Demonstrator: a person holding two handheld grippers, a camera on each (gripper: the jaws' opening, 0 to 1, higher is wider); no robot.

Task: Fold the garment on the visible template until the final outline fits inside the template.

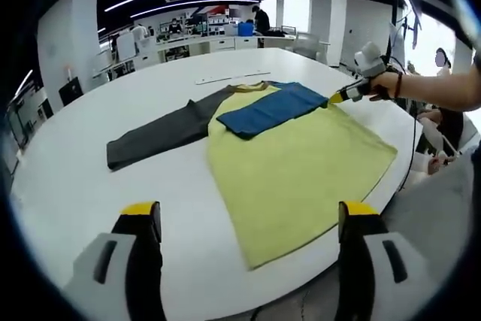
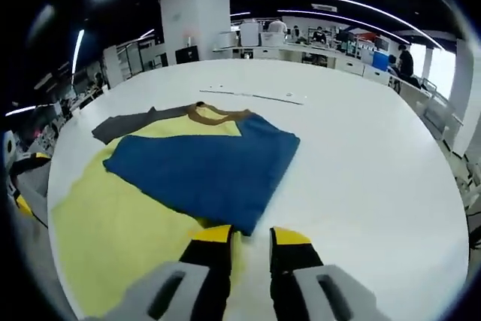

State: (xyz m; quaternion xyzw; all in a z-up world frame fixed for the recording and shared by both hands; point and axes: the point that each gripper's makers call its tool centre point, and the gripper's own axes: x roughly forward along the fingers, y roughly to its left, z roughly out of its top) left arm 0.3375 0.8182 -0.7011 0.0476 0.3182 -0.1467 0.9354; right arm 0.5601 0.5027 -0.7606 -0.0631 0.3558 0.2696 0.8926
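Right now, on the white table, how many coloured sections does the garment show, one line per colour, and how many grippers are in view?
Yellow cloth body: 1
Blue folded sleeve: 1
Dark grey outstretched sleeve: 1
Brown collar band: 1
Yellow-tipped grippers: 2, left gripper and right gripper
Total: 6

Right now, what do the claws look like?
Each claw has two chunky grey jaws with black inner faces and bright yellow tips. The left claw and the right claw look alike. In the left gripper view, the right claw has a pale grey round-topped body, and the person's hand wears a dark wristband.
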